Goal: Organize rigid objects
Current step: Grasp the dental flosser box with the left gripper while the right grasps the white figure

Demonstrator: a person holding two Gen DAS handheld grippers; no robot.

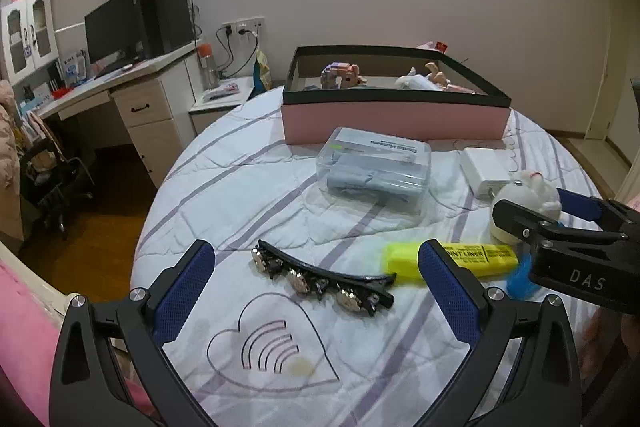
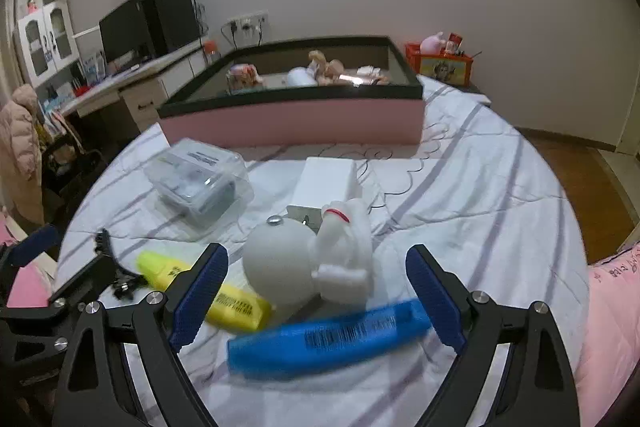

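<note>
1. Left hand-held gripper (image 1: 316,283): jaws spread wide, nothing between the pads. It hangs over the bed (image 1: 248,195), which carries a white quilt with grey stripes.
2. Right hand-held gripper (image 2: 316,291): jaws likewise wide apart, pads clear of every object.
3. Nearest the left gripper: black hair clip (image 1: 320,277) with jewelled studs, lying flat on the quilt just ahead of the fingertips.
4. Yellow highlighter (image 1: 452,259) lies just beside the clip's tip; whether they touch cannot be told.
5. Blue highlighter (image 2: 328,341) lies crosswise between the right gripper's fingers, blurred.
6. White figurine (image 2: 308,259), round head and small body, lies on its side just behind the blue highlighter, near the yellow one.
7. White charger block (image 2: 328,181) sits just behind the figurine.
8. Clear plastic box (image 1: 374,171), labelled packet inside, lies left of the charger.
9. Farthest: pink box (image 1: 394,117) with black rim, open, small toys inside.
</note>
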